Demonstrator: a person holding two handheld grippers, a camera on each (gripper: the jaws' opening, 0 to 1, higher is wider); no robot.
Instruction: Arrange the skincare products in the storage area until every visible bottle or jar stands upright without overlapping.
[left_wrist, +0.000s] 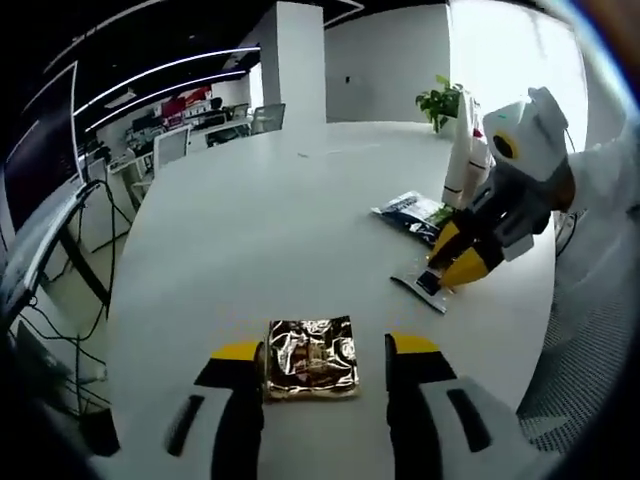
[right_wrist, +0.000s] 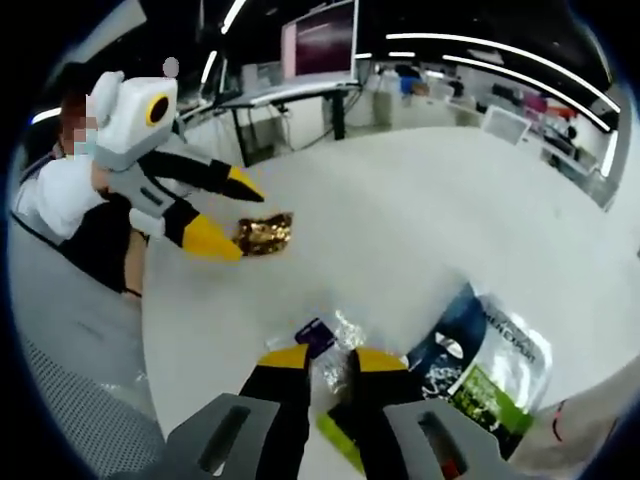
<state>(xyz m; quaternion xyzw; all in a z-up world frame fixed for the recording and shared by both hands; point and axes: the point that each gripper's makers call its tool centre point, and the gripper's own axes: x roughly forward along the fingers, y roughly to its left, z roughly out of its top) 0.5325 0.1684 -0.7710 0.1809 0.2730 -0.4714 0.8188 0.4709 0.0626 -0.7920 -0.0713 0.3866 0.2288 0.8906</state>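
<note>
My left gripper (left_wrist: 325, 352) sits low over the white desk (left_wrist: 260, 230), jaws spread apart with a crinkled gold foil sachet (left_wrist: 312, 358) lying flat between the tips; whether the tips touch its edges I cannot tell, but it is not lifted. In the right gripper view the same gold sachet (right_wrist: 264, 233) lies just beside the left gripper's (right_wrist: 225, 215) yellow tips. My right gripper (right_wrist: 325, 357) has its jaws drawn in on a clear, glossy sachet (right_wrist: 335, 345) with a purple corner, at the near edge of the desk (right_wrist: 400, 210); judged gripped, since film shows between the tips. To its right lies a larger dark blue and green pouch (right_wrist: 490, 365), flat, printed, shiny. A white bottle (left_wrist: 462, 150) stands upright at the far right of the desk, a potted plant (left_wrist: 440, 100) behind it. Handling estimate: sachets are light, soft and limp, with slick film that will buckle; take by a sealed edge rather than the middle. They probably cannot stand unsupported.
</note>
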